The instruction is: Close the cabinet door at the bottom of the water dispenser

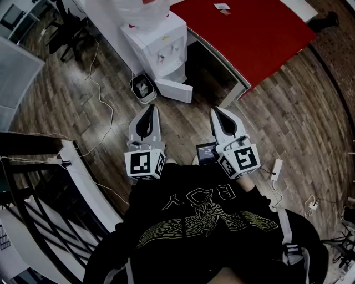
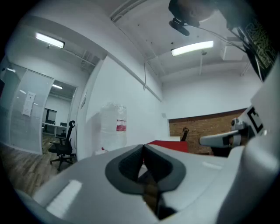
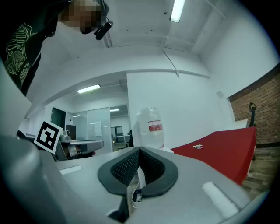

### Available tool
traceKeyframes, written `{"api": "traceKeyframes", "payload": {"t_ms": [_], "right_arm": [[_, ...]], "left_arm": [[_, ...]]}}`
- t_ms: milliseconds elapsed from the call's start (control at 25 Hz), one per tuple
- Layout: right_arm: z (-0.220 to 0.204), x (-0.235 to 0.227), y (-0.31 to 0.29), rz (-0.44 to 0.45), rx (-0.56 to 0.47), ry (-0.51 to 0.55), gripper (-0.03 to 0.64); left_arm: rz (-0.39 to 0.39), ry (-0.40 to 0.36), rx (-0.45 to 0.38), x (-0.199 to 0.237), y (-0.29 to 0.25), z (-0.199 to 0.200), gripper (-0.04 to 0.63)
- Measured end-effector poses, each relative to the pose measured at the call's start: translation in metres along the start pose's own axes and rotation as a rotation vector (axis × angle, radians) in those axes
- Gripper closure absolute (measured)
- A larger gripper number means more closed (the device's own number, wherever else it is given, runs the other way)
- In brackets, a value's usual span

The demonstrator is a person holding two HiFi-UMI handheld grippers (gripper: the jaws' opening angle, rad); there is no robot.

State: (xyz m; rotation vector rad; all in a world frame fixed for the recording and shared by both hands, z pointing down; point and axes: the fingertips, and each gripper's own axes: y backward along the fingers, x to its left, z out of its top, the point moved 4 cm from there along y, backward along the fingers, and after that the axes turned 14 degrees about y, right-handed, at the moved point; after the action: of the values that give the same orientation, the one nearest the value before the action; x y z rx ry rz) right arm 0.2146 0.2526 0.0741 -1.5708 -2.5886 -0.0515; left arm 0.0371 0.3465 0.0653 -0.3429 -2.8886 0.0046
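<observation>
A white water dispenser (image 1: 161, 44) stands on the wood floor ahead of me, with a clear bottle (image 1: 141, 11) on top. Its bottom cabinet door (image 1: 175, 90) hangs swung open towards me. Both grippers are held level, side by side, short of the dispenser and touching nothing. The left gripper (image 1: 151, 107) is shut and empty, its pads (image 2: 131, 164) meeting. The right gripper (image 1: 216, 111) is also shut with nothing between its pads (image 3: 124, 168). The bottle (image 2: 114, 127) shows beyond the left jaws, and the bottle (image 3: 151, 127) also shows past the right jaws.
A small grey bin (image 1: 143, 87) sits just left of the open door. A red-topped table (image 1: 249, 33) stands right of the dispenser. Cables (image 1: 102, 94) trail over the floor at left, and a power strip (image 1: 275, 167) lies at right. An office chair (image 1: 66, 28) stands far left.
</observation>
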Motion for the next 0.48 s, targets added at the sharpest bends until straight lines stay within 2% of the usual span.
{"api": "traceKeyframes", "payload": {"t_ms": [160,480], "right_arm": [[0.002,-0.009,0.003,0.013,-0.008,0.006,0.618],[-0.018,-0.012,-0.022,0.065,0.054,-0.018,0.618]], "left_arm": [[0.023,0.006,-0.011,-0.003,0.001,0.002,0.588],[0.037,0.02,0.001,0.002,-0.018,-0.004,0.588]]}}
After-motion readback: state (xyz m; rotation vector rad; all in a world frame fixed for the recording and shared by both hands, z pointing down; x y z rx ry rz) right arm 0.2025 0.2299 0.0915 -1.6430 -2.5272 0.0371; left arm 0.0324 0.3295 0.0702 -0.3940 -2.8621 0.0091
